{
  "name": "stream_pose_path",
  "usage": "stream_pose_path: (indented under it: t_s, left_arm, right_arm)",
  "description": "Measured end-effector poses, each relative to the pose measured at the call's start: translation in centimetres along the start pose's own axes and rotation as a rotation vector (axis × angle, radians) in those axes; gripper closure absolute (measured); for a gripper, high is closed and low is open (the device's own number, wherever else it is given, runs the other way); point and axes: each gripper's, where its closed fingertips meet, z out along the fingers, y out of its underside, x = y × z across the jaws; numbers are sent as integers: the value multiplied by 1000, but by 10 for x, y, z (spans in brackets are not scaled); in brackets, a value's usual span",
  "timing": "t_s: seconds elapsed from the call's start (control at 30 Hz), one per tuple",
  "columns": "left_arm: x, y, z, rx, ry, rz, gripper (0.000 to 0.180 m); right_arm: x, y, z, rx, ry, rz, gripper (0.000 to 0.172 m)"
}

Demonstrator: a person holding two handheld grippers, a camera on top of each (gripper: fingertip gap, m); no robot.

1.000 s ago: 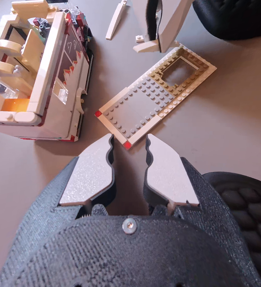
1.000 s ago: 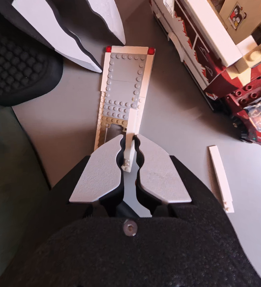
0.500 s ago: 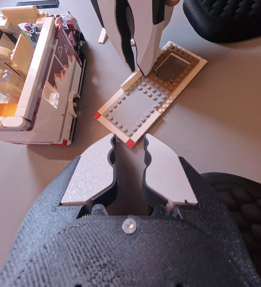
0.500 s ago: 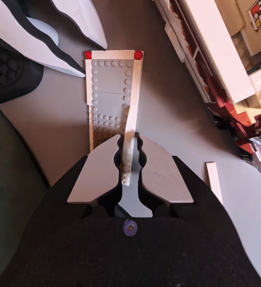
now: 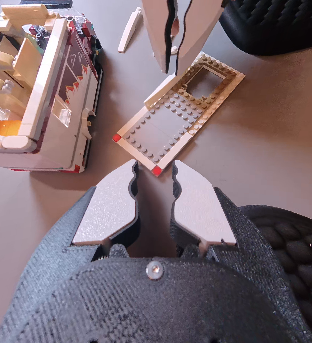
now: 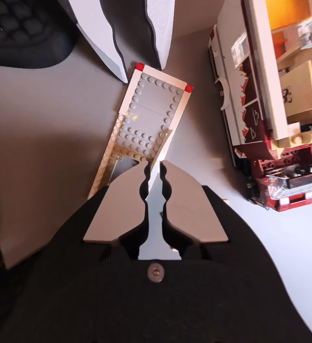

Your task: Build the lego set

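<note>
No legible writing; right gripper pinches a white strip.

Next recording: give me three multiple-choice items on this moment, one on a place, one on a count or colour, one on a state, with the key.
1. Where does the brick-built camper van stand relative to the studded roof plate in the left wrist view?
A. left of it
B. on top of it
C. right of it

2. How many red studs mark the plate's near corners?
A. one
B. two
C. four

3. How do the left gripper's fingers stand?
A. apart, nothing between the pads
B. clamped on the van
C. shut on a red stud

Key: 1 A, the van fills the left side. 2 B, one stud at each near corner. 3 A, bare table shows between the fingers.
</note>
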Motion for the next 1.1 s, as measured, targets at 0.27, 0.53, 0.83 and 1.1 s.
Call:
stream_pose_path:
  t_s: [0.27,0.53,0.83,1.1]
  left_arm:
    - [0,-1,0,7,4,-8,146]
    - [0,-1,0,11,8,-13,146]
    - [8,-1,1,-15,14,29,147]
    - [12,-2,2,-13,29,35,147]
  right_arm:
    - [3,7,8,15,-24,41,161]
    - [4,10,11,37,-136,234,164]
    - [3,11,4,-16,-191,479,164]
    - [4,16,8,-66,-166,434,164]
